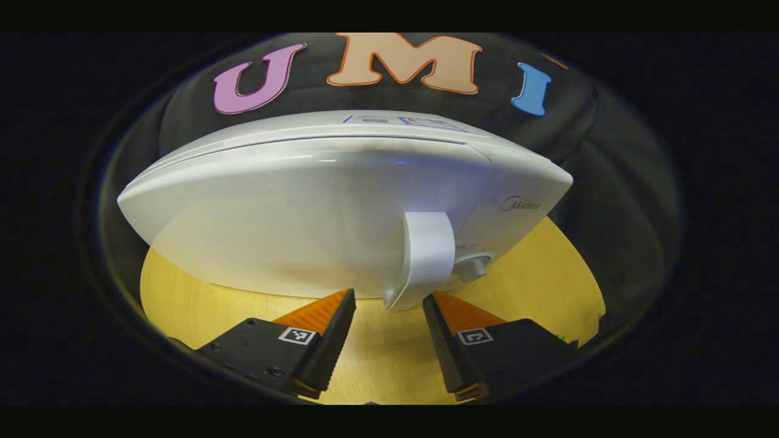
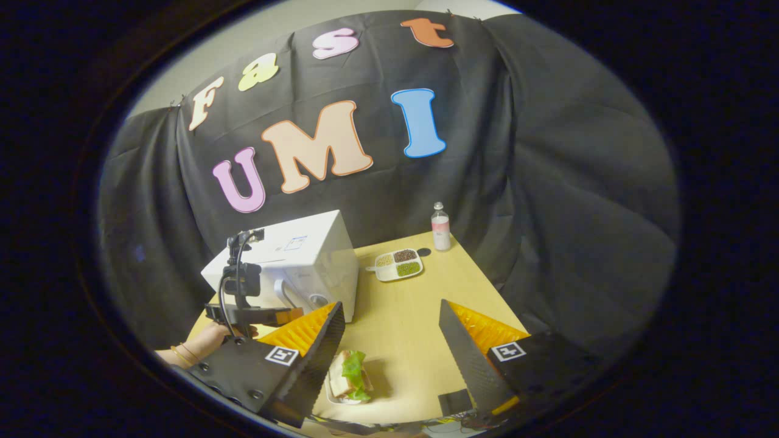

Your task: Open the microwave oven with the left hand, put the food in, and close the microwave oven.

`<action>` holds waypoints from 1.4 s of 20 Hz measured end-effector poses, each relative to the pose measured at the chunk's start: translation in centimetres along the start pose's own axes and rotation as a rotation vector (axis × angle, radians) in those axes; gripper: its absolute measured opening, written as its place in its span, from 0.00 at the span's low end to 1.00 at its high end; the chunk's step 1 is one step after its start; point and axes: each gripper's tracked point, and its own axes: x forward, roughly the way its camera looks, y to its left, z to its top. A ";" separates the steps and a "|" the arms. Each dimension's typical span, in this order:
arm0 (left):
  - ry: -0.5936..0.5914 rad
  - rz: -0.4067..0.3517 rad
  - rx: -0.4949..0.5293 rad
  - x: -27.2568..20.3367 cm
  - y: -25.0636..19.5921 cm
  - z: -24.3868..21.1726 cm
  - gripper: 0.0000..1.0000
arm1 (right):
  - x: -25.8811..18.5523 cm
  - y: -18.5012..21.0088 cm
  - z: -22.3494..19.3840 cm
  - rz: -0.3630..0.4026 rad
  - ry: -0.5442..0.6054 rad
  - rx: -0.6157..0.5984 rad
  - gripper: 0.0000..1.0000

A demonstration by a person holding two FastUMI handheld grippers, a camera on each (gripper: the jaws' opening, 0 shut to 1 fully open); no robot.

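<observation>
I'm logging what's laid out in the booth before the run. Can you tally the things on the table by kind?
Microwave oven: 1
Sandwich on its plate: 1
Divided tray of grains: 1
Bottle: 1
Small dark round thing by the bottle: 1
Total: 5

A pale wooden surface [image 2: 401, 316] carries a white divided tray [image 2: 398, 265] toward its far side, its three compartments filled with tan, dark brown and green grains. Just right of the tray and farther back stands an upright clear bottle [image 2: 440, 227] with a white cap, a small dark disc [image 2: 424, 252] lying between them.
</observation>
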 end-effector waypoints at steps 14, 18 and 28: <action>0.041 0.085 -0.022 1.5 -0.8 -0.3 0.20 | -0.4 -3.5 -1.8 0.005 0.026 0.011 0.92; 0.026 0.086 -0.021 1.4 -0.8 -0.3 0.12 | -0.8 -4.0 -2.6 0.007 0.043 0.037 0.92; -0.093 0.134 -0.112 1.1 -0.6 -0.1 0.04 | -2.6 -2.7 -3.2 0.003 0.030 0.035 0.92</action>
